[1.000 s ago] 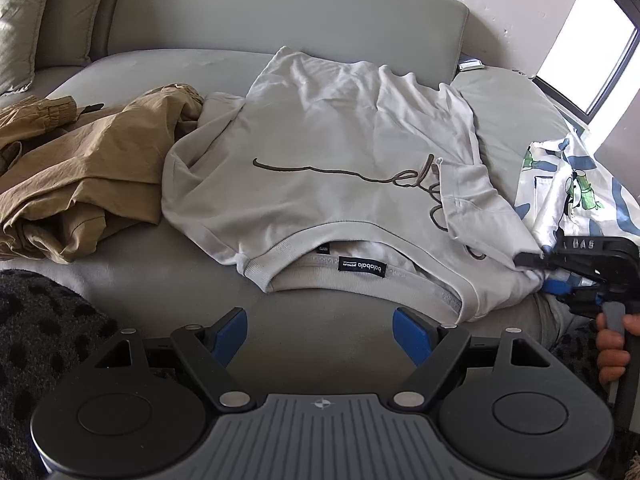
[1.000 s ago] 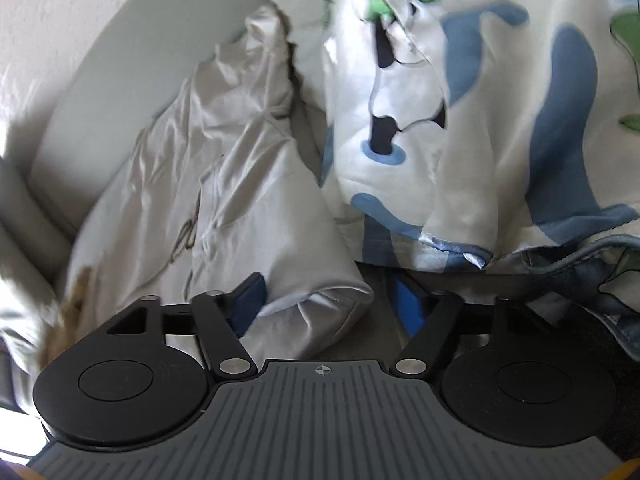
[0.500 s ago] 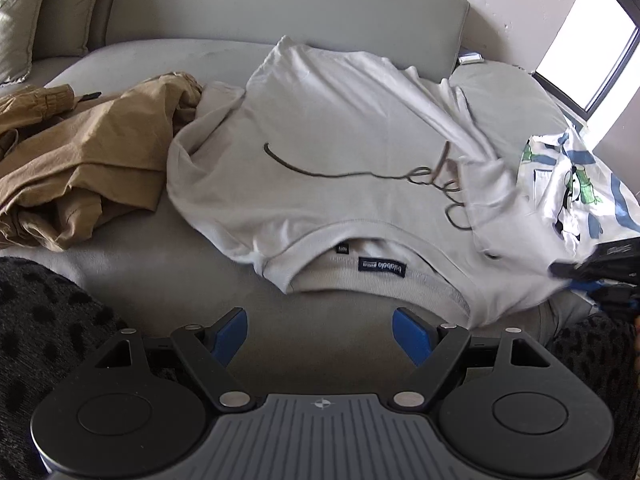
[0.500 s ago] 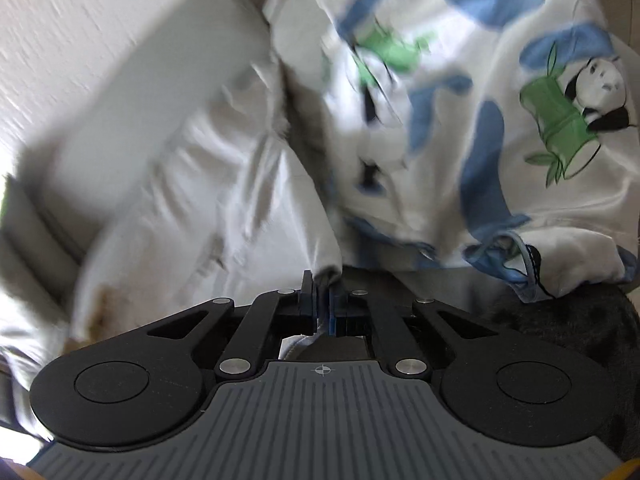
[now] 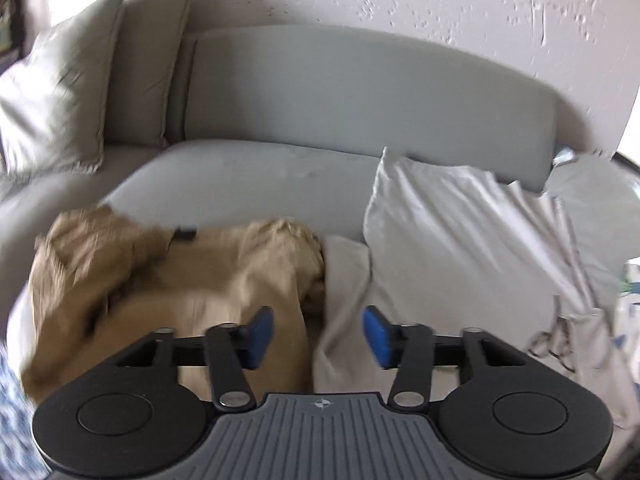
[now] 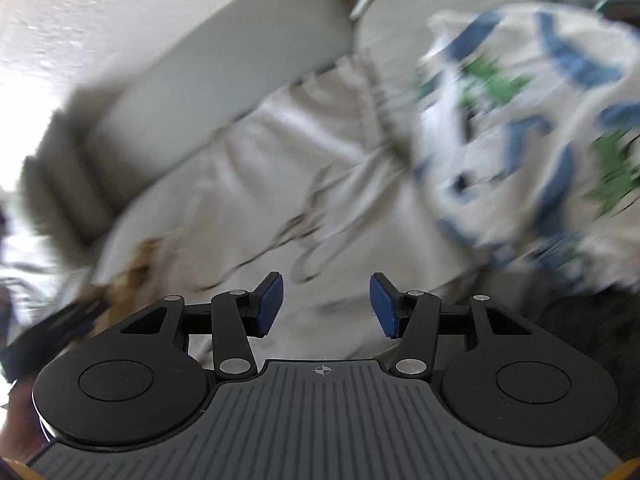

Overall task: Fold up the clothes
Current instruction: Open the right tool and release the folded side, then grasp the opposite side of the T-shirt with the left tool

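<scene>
While my left hand-held gripper (image 5: 318, 336) is closing with nothing between its blue pads, and my right hand-held gripper (image 6: 326, 304) is opening and empty, I should pinch only the pale shirt (image 5: 460, 240) lying on the sofa (image 5: 360, 92), not the brown clothes (image 5: 168, 280) beside it.

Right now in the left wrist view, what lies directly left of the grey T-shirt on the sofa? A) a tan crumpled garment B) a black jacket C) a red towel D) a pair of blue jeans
A: the tan crumpled garment lies bunched on the sofa seat, its right edge meeting the grey T-shirt; no red, blue-jean or black clothing shows there.
</scene>
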Motion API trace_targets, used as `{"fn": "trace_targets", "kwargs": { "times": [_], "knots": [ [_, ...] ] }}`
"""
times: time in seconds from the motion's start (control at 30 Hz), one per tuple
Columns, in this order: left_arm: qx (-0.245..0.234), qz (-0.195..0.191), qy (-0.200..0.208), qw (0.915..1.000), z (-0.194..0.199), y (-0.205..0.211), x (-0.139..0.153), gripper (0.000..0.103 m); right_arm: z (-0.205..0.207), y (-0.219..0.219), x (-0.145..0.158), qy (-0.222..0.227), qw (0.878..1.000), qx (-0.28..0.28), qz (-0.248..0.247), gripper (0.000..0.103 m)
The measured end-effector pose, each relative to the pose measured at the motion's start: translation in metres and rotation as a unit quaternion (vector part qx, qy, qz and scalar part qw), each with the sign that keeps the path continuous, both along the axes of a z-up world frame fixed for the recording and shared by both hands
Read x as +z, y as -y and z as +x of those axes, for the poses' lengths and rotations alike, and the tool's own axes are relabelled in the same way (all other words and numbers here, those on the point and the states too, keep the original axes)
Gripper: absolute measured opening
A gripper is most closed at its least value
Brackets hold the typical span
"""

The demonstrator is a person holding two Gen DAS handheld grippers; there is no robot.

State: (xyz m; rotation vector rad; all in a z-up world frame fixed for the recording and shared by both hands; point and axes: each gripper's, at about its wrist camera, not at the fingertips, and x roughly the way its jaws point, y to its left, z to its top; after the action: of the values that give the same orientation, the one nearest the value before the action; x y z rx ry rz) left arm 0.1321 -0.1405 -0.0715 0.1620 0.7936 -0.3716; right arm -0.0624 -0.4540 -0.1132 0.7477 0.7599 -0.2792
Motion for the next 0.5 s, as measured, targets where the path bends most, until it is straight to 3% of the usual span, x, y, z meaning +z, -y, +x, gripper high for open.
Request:
{"fn": "trace_targets", "kwargs": {
  "times": [0.13, 0.27, 0.4, 0.5],
  "knots": [
    [-0.031, 0.037, -0.018, 0.9987, 0.042, 0.032, -0.013, 0.042, 0.006, -0.009, -0.011, -0.001, 0.998, 0.019, 0.061, 0.055],
    [-0.045, 0.045, -0.039, 0.9972, 0.070, 0.055, -0.028, 0.045, 0.010, -0.010, -0.019, -0.001, 0.997, 0.013, 0.071, 0.056],
    [-0.069, 0.133, -0.032, 0.9882, 0.074, 0.084, -0.045, 0.045, 0.018, -0.009, -0.028, -0.010, 0.997, 0.022, 0.074, 0.057],
    [-0.085, 0.170, -0.033, 0.9813, 0.078, 0.101, -0.055, 0.045, 0.021, -0.008, -0.031, -0.009, 0.997, 0.025, 0.077, 0.058]
  ]
}}
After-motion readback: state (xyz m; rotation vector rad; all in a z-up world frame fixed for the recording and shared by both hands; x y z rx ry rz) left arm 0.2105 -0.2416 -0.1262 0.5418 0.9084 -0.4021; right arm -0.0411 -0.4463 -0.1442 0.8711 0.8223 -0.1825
